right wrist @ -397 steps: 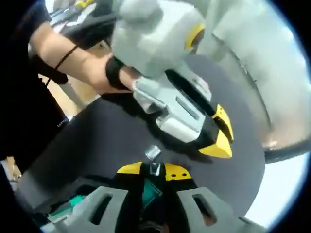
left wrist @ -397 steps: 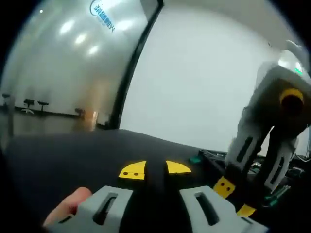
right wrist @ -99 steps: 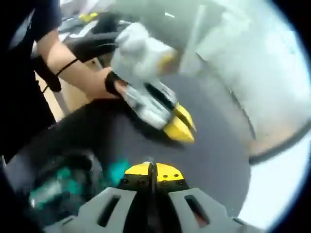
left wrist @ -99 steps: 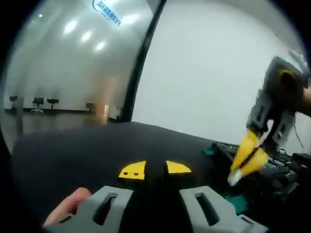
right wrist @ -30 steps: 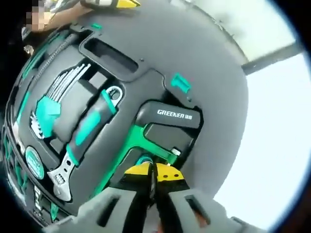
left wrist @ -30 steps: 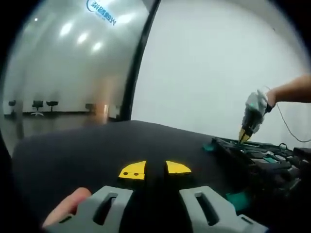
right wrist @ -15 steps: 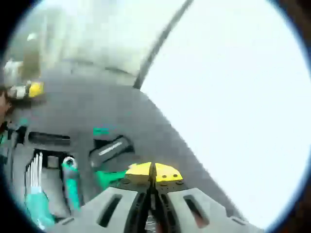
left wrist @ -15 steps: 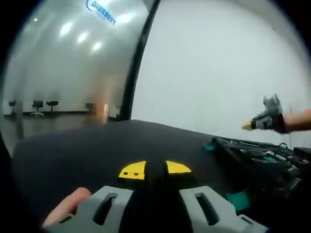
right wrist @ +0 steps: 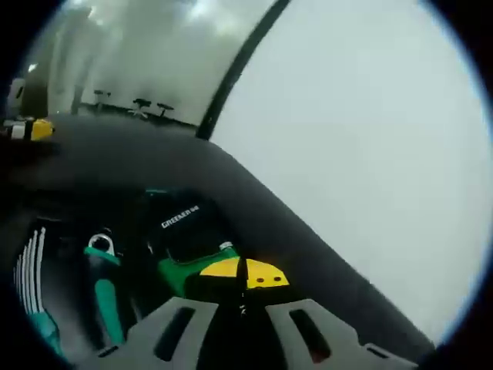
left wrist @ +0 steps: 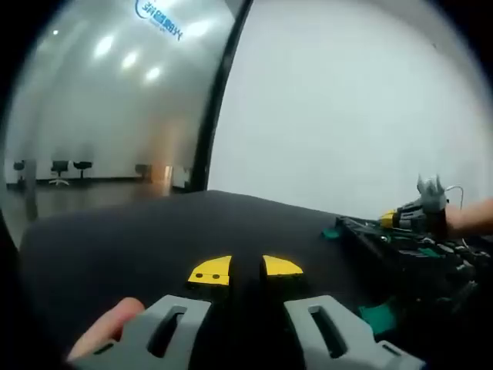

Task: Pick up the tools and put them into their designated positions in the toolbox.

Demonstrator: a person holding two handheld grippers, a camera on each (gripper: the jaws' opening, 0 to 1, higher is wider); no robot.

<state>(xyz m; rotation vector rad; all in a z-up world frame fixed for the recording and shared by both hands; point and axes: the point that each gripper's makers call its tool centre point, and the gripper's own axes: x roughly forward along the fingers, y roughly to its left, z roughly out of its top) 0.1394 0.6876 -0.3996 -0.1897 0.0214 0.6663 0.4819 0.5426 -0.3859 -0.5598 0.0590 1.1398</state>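
An open black toolbox (left wrist: 400,250) lies on the dark table at the right of the left gripper view. My left gripper (left wrist: 246,270) rests low over the table, its yellow tips a narrow gap apart with nothing between them. My right gripper (left wrist: 400,219) hovers at the toolbox's far side, a hand (left wrist: 470,216) behind it. In the right gripper view my right gripper (right wrist: 245,273) is shut, tips touching, just above a green-handled tool (right wrist: 181,276) seated in the toolbox tray (right wrist: 69,223). Beside it lie a teal-handled wrench (right wrist: 102,289) and hex keys (right wrist: 31,281).
A black part marked GREENER (right wrist: 183,222) sits in the tray beyond the green tool. The left gripper (right wrist: 31,129) shows small at the far left. A fingertip (left wrist: 108,327) lies by the left jaw base. A white wall and a dark post (left wrist: 216,100) stand behind the table.
The right gripper has dropped lower onto the toolbox's far side and its view has tilted level; the green tool lies in its slot. The left gripper has not moved.
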